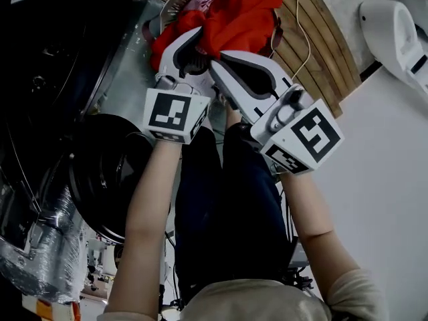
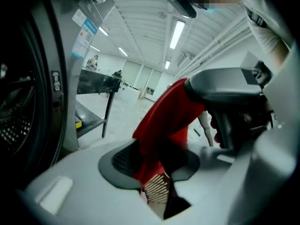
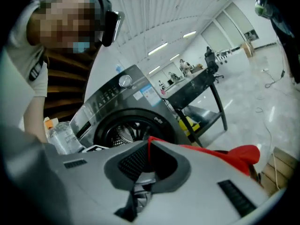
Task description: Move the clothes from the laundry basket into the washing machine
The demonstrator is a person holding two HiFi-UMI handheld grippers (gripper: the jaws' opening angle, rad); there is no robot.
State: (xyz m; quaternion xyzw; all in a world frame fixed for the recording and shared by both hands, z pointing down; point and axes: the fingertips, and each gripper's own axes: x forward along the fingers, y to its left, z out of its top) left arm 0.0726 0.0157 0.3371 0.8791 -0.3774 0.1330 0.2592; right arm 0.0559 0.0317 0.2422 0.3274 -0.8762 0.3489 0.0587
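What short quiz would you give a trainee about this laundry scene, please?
1. On which side of the head view is the washing machine's open door?
2. What does the right gripper grip? A. a blue towel B. the red garment C. nothing
3. True or false: the red garment lies in the laundry basket, untouched by either gripper.
Key: 1 left; 2 B; 3 false, because the left gripper grips it too, held up over the basket.

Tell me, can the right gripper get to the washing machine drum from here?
Probably yes: the door stands open, and nothing shows between the right gripper, shut on the red garment, and the drum.
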